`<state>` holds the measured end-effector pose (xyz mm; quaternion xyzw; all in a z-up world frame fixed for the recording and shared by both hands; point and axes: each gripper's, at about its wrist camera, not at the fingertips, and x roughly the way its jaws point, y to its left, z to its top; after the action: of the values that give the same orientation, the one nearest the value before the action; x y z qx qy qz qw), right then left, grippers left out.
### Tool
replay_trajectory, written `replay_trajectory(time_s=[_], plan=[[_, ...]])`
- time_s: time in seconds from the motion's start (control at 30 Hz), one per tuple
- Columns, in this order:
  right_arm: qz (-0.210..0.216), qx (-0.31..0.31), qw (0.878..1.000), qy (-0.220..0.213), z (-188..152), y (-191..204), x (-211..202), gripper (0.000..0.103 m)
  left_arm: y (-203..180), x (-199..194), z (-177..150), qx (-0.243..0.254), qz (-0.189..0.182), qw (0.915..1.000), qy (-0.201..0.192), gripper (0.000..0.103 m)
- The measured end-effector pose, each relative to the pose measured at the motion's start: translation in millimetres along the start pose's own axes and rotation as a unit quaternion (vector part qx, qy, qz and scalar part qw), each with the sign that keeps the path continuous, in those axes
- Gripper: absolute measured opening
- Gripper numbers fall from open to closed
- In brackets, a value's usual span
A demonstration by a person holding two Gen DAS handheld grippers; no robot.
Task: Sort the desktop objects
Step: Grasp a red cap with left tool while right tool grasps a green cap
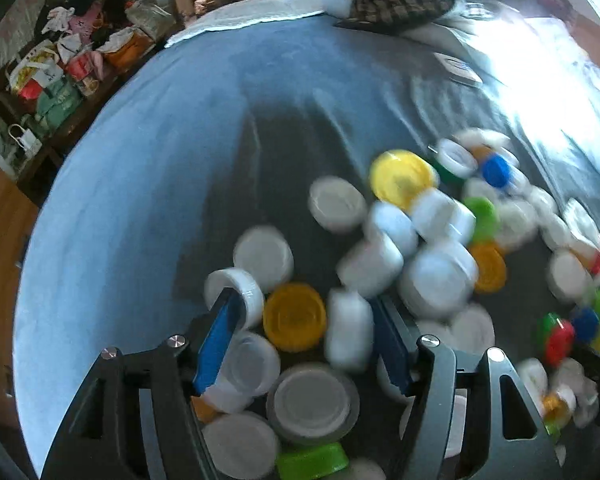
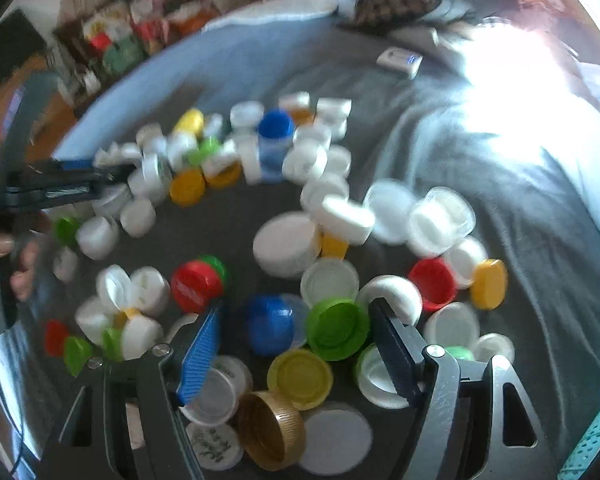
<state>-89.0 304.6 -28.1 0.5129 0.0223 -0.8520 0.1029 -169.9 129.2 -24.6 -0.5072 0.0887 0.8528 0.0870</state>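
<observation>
we hold both grippers' fingers spread and empty over the caps (image 2: 284, 216) heaped on the bed (image 1: 148, 152); left gripper (image 1: 304, 316) straddles an orange cap (image 1: 294, 316), but crowding white caps could get pinched too

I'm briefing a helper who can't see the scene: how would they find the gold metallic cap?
Start in the right wrist view, at the heap of bottle caps on the grey blanket. Look low, between the right gripper fingers. The gold cap lies tipped on its side, ribbed and shiny, unlike the matte plastic yellow cap just above it.
</observation>
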Motion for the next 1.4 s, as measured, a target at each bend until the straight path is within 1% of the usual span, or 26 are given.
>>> replay_trajectory(time_s=[0.13, 0.17, 0.27, 0.3, 0.33, 0.4, 0.47, 0.53, 0.6, 0.7, 0.73, 0.77, 0.8, 0.83, 0.87, 0.93, 1.0, 1.03, 1.07, 1.13, 1.2, 1.3, 1.37, 1.4], plan=[[0.006, -0.013, 1.000, 0.005, -17, 12, -4, 0.080, -19, -19, -32, 0.030, -0.021, 0.9993, 0.000, 0.060], [0.001, -0.018, 1.000, 0.002, -23, 17, -7, 0.080, -25, -26, -41, 0.038, -0.023, 0.9990, -0.006, 0.060], [-0.006, -0.030, 1.000, -0.009, -38, 24, -17, 0.081, -42, -43, -67, 0.059, -0.047, 0.9971, -0.011, 0.060], [-0.005, -0.032, 0.999, -0.010, -43, 25, -21, 0.081, -46, -47, -75, 0.064, -0.051, 0.9966, -0.012, 0.061], [-0.010, -0.036, 0.999, -0.015, -49, 27, -26, 0.081, -51, -52, -85, 0.074, -0.049, 0.9959, -0.017, 0.064], [-0.029, -0.046, 0.998, -0.027, -60, 27, -37, 0.082, -54, -60, -100, 0.085, -0.049, 0.9948, -0.029, 0.064], [-0.027, -0.042, 0.998, -0.025, -71, 22, -44, 0.082, -49, -66, -112, 0.072, -0.066, 0.9949, -0.027, 0.064], [-0.035, -0.043, 0.998, -0.019, -81, 17, -47, 0.082, -40, -73, -120, 0.061, -0.076, 0.9950, -0.025, 0.064], [-0.034, -0.028, 0.999, -0.014, -92, 5, -50, 0.083, -30, -80, -127, 0.046, -0.085, 0.9951, -0.023, 0.064], [-0.040, -0.010, 0.999, -0.016, -102, -8, -60, 0.082, -13, -89, -140, 0.018, -0.089, 0.9955, -0.025, 0.062], [-0.045, -0.005, 0.999, -0.023, -104, -11, -66, 0.081, -5, -94, -145, -0.004, -0.092, 0.9953, -0.031, 0.058], [-0.049, 0.000, 0.998, -0.040, -105, -13, -76, 0.079, 3, -98, -150, -0.028, -0.082, 0.9955, -0.038, 0.046], [-0.051, 0.006, 0.997, -0.064, -106, -16, -88, 0.079, 9, -99, -154, -0.044, -0.079, 0.9950, -0.041, 0.040], [-0.050, 0.012, 0.995, -0.088, -108, -17, -103, 0.079, 14, -101, -158, -0.060, -0.083, 0.9937, -0.044, 0.028], [-0.048, 0.017, 0.994, -0.099, -109, -18, -110, 0.079, 16, -103, -162, -0.068, -0.088, 0.9926, -0.049, 0.025], [-0.035, 0.024, 0.993, -0.111, -114, -18, -124, 0.079, 10, -103, -163, -0.062, -0.107, 0.9910, -0.052, 0.025], [-0.027, 0.020, 0.993, -0.114, -119, -13, -130, 0.080, 6, -105, -162, -0.057, -0.106, 0.9907, -0.063, 0.026], [-0.020, 0.016, 0.993, -0.114, -121, -11, -132, 0.080, 4, -105, -161, -0.056, -0.106, 0.9904, -0.068, 0.029], [-0.015, 0.012, 0.993, -0.114, -122, -7, -134, 0.080, 2, -103, -159, -0.055, -0.102, 0.9907, -0.072, 0.035], [-0.008, 0.009, 0.993, -0.116, -126, -5, -136, 0.080, 1, -97, -155, -0.058, -0.084, 0.9919, -0.076, 0.044], [0.002, 0.010, 0.994, -0.113, -130, -3, -135, 0.080, 0, -92, -151, -0.061, -0.076, 0.9924, -0.076, 0.044], [0.009, 0.023, 0.994, -0.106, -135, -10, -129, 0.080, -1, -88, -148, -0.058, -0.051, 0.9938, -0.080, 0.045], [0.010, 0.037, 0.995, -0.096, -137, -17, -122, 0.080, 1, -86, -147, -0.063, -0.051, 0.9931, -0.086, 0.051], [0.008, 0.042, 0.995, -0.092, -138, -20, -119, 0.080, 1, -84, -147, -0.062, -0.047, 0.9929, -0.090, 0.053]])
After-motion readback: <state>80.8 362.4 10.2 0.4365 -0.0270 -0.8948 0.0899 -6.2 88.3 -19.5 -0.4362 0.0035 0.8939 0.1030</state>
